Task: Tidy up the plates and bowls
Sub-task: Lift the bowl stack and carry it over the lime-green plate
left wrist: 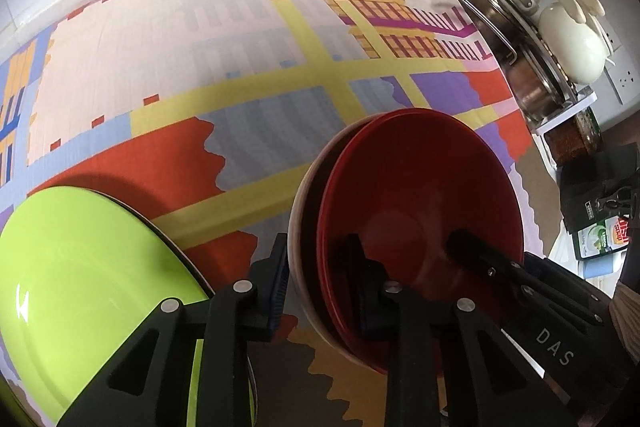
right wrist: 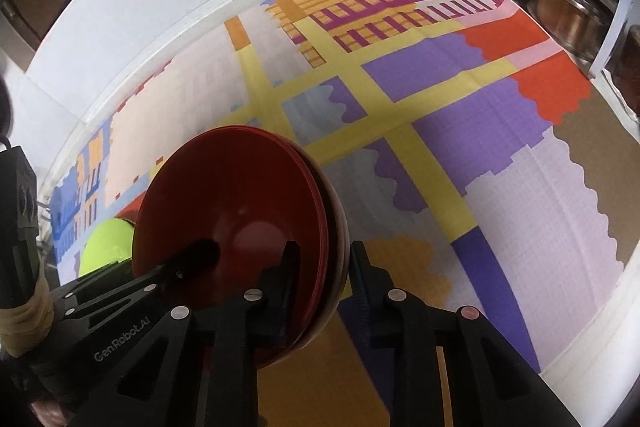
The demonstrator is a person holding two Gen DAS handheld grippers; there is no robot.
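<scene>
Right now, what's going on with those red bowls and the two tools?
Both handheld tools are on the stack of red bowls, one at each side of its rim. The left tool straddles the rim on one side, one finger inside the top bowl and one outside; the right tool does the same on the opposite side. The stack looks tilted above the patterned cloth. A green plate lies beside it, untouched.

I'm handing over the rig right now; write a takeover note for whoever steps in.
Left gripper: straddles the near-left rim of the stacked red bowls; contact unclear.
Right gripper: straddles their opposite rim, same doubt.
Green plate: on the patterned cloth, left of the bowls.
Done: red bowls nested.
Left: confirm both grips, place the stack, then deal with the plate.
</scene>
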